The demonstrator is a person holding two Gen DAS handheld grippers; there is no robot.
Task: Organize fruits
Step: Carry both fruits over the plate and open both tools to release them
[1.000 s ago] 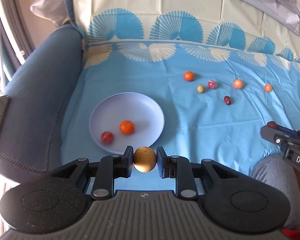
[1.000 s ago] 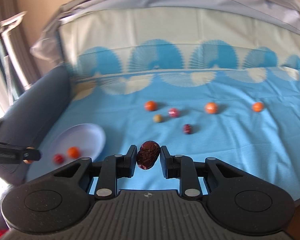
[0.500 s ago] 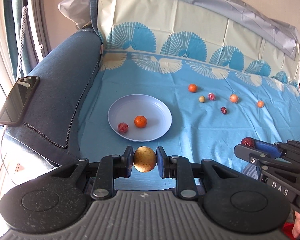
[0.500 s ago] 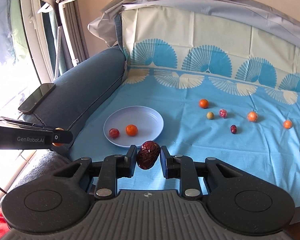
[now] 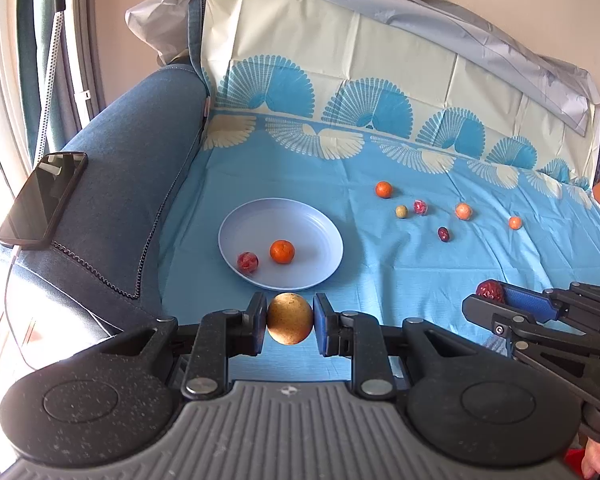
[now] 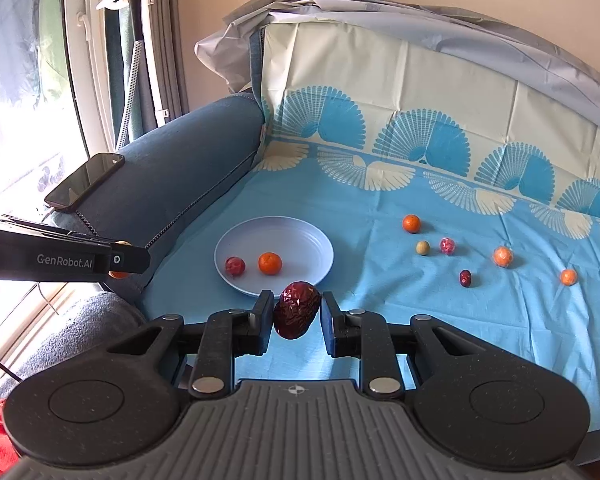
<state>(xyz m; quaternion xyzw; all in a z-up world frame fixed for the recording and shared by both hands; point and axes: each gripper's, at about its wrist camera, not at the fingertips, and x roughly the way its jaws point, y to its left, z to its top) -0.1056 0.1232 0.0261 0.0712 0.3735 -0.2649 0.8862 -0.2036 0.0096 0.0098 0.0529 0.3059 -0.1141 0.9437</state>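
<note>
Two fruits in transit: left tongs (image 5: pixel 290 324) clamped on golden-brown fruit (image 5: pixel 290 318); right tongs (image 6: pixel 294 316) clamped on wrinkled red date (image 6: pixel 297 309); both just short of the plate's (image 5: pixel 320 224) 6 o'clock rim. Judged step: carry to plate. Next: advance over the plate, lower, release without knocking the orange (image 5: pixel 282 251); six fruits remain toward 2 o'clock.

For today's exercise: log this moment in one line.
left gripper: holds golden fruit | right gripper: holds red date | plate: two fruits

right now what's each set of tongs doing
left tongs: closed on a golden-brown round fruit
right tongs: closed on a dried red date
</note>
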